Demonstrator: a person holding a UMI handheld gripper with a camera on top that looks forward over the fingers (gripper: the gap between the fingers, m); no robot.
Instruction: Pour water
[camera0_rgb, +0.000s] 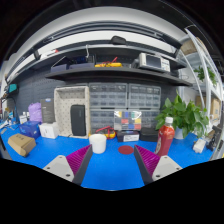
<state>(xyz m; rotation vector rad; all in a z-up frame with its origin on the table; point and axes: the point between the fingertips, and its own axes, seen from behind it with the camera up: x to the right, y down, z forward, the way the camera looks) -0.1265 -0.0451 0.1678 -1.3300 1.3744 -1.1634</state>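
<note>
A white cup (98, 143) stands on the blue table (112, 168), just beyond my left finger (80, 159). A red-orange bottle (166, 138) stands upright to the right, beyond my right finger (146, 160). A flat red disc (126, 149) lies on the table between cup and bottle, ahead of the fingers. My gripper (113, 160) is open, its magenta pads far apart, with only bare blue table between them. It holds nothing.
A green potted plant (184, 113) stands behind the bottle. At the back are drawer cabinets (125, 97), a grey box (72, 110) and small boxes (128, 123). Purple and brown items (24, 135) lie at the left. Shelves (110, 70) run above.
</note>
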